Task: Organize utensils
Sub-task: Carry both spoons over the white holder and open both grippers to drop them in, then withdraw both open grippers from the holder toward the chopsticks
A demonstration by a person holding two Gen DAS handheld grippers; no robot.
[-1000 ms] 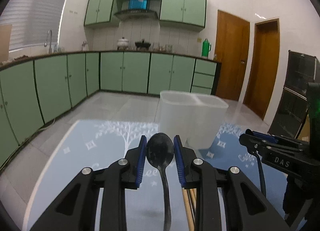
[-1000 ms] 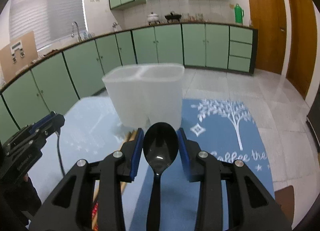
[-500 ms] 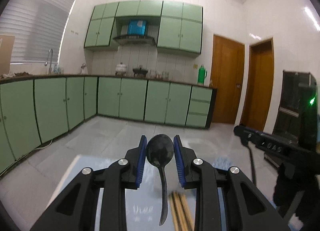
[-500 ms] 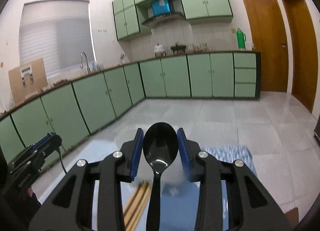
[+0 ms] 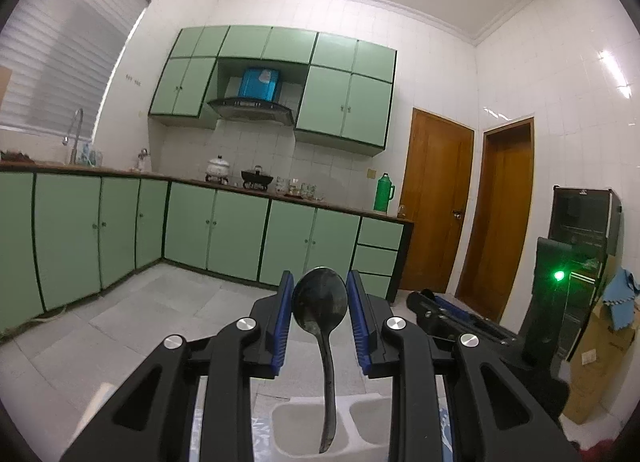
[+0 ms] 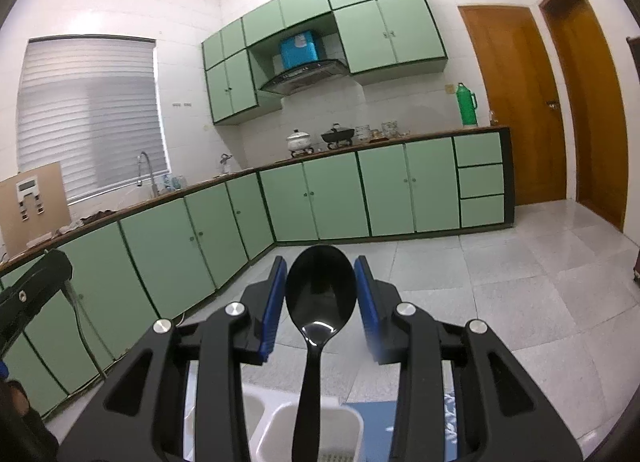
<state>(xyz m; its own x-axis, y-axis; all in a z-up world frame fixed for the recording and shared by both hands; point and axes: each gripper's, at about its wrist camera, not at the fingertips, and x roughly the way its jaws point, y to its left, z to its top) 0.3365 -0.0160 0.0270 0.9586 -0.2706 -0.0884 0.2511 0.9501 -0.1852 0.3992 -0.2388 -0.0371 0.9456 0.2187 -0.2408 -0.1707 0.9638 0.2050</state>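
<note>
My left gripper (image 5: 320, 304) is shut on a dark metal spoon (image 5: 320, 304), bowl up, handle hanging down over the left compartment of a white two-compartment holder (image 5: 298, 414). My right gripper (image 6: 320, 294) is shut on a glossy black plastic spoon (image 6: 320, 290), bowl up, its handle pointing down into the right compartment of the same holder (image 6: 344, 422). The right gripper body (image 5: 456, 318) shows at the right of the left wrist view, and the left gripper body (image 6: 36, 282) at the left of the right wrist view.
A blue patterned cloth (image 6: 376, 430) lies under the holder. Green kitchen cabinets (image 5: 224, 229) and a tiled floor (image 6: 520, 302) fill the background. Wooden doors (image 5: 436, 201) stand at the right. A black appliance (image 5: 584, 217) and cardboard box (image 5: 600, 358) stand far right.
Both grippers have risen and tilted up, each still holding its spoon. The holder has dropped to the bottom of both views, under the spoon handles. The chopsticks on the cloth are out of view.
</note>
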